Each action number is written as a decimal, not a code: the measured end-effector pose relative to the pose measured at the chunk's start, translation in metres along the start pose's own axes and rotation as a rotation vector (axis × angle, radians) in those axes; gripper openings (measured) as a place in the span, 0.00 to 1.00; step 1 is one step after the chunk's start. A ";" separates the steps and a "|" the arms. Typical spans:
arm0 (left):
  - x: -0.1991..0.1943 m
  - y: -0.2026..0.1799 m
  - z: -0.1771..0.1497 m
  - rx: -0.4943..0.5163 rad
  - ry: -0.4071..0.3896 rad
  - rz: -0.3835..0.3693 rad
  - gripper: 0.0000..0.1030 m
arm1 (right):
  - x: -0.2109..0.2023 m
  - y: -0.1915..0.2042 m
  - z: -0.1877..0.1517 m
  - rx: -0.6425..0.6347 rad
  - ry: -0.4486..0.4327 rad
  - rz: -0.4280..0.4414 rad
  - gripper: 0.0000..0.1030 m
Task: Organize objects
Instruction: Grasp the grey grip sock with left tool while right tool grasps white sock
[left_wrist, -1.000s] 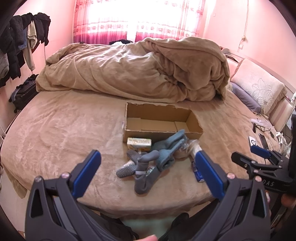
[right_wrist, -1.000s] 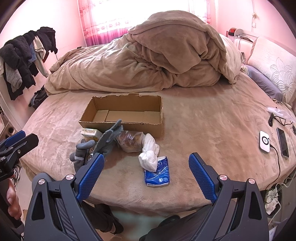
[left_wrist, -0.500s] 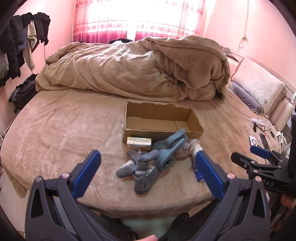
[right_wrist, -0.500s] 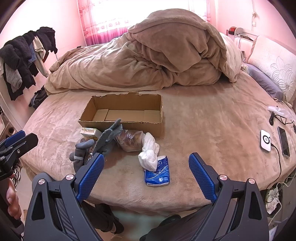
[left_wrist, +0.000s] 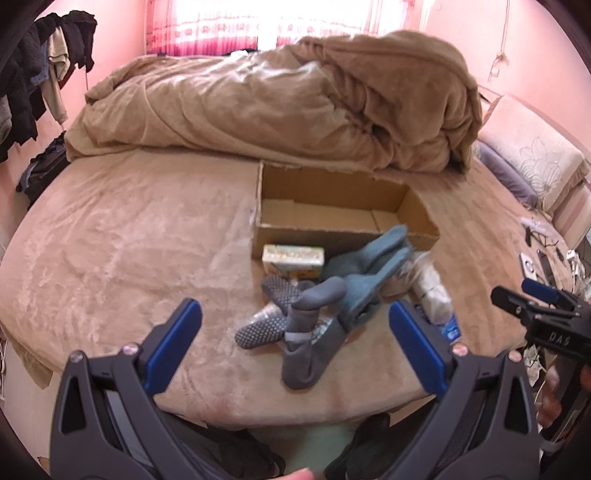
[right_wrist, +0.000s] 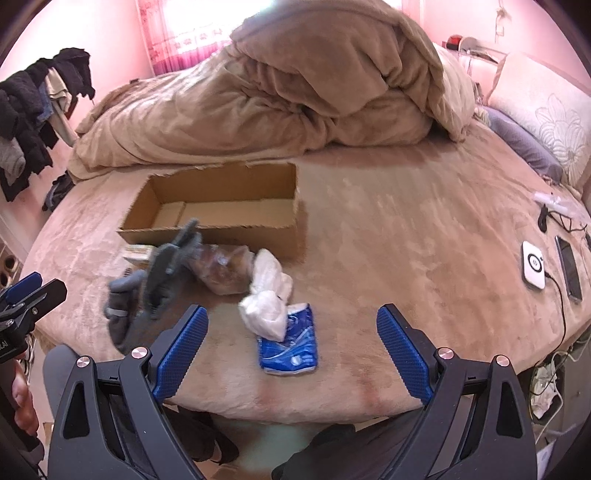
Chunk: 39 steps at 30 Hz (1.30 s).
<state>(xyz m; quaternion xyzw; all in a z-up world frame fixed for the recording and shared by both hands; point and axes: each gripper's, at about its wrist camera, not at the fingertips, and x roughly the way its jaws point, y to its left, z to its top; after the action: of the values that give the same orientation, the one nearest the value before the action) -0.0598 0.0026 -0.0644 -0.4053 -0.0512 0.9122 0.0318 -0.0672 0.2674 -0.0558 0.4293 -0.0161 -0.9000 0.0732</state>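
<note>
while both jaws gape, knobbly grey gloves (left_wrist: 295, 325) lie before the cardboard box (left_wrist: 343, 218).

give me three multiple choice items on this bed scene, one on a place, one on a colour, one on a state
1. Where does the cardboard box sit?
A. on the floor
B. on the bed, behind the pile of items
C. on the duvet

2. What colour is the tissue pack?
A. blue
B. green
C. red

3. How is the right gripper?
A. shut on a glove
B. shut, holding nothing
C. open, holding nothing

Answers: 1 B, the box rests on the bedspread beyond the gloves; 2 A, its wrapper is blue; 3 C, its blue pads stand wide apart.
</note>
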 end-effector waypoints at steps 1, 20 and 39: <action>0.008 0.001 -0.001 0.000 0.012 -0.002 0.99 | 0.005 -0.002 -0.001 0.002 0.008 -0.004 0.92; 0.095 0.010 -0.029 -0.011 0.171 -0.072 0.61 | 0.071 -0.015 -0.013 0.011 0.122 0.050 0.83; 0.073 0.016 -0.026 -0.045 0.127 -0.130 0.26 | 0.095 -0.002 -0.007 0.005 0.124 0.140 0.32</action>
<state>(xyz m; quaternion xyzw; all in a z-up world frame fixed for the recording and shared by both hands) -0.0897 -0.0048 -0.1371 -0.4585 -0.0960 0.8794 0.0851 -0.1212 0.2562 -0.1334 0.4824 -0.0437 -0.8643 0.1356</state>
